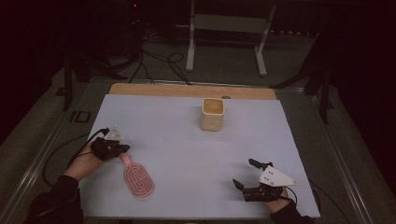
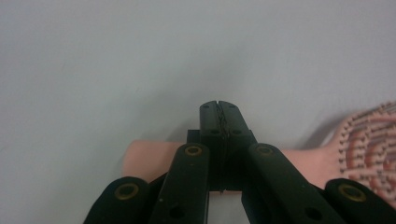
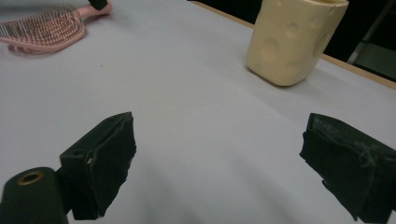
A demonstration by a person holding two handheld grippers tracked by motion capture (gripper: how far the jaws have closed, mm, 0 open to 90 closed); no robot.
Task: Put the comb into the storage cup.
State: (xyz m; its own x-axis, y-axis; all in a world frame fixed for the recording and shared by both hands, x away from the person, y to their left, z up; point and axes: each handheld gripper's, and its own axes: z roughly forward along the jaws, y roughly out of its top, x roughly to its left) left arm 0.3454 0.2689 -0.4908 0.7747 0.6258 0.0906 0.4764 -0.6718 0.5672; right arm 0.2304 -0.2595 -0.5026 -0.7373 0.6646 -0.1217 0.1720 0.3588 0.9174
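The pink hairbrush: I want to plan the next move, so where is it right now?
In the high view the pink hairbrush lies at the near left of the white mat, its handle under the shut left gripper, well away from the yellow cup.

Both grippers are black: left gripper [image 1: 122, 148] shows 4 brass-ringed screws, right gripper [image 1: 246, 173] a grey triangular plate; dark sleeves.

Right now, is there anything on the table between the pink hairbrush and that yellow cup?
No. In the high view, the stretch between the pink hairbrush and the yellow cup is bare white table; the right gripper view shows the same.
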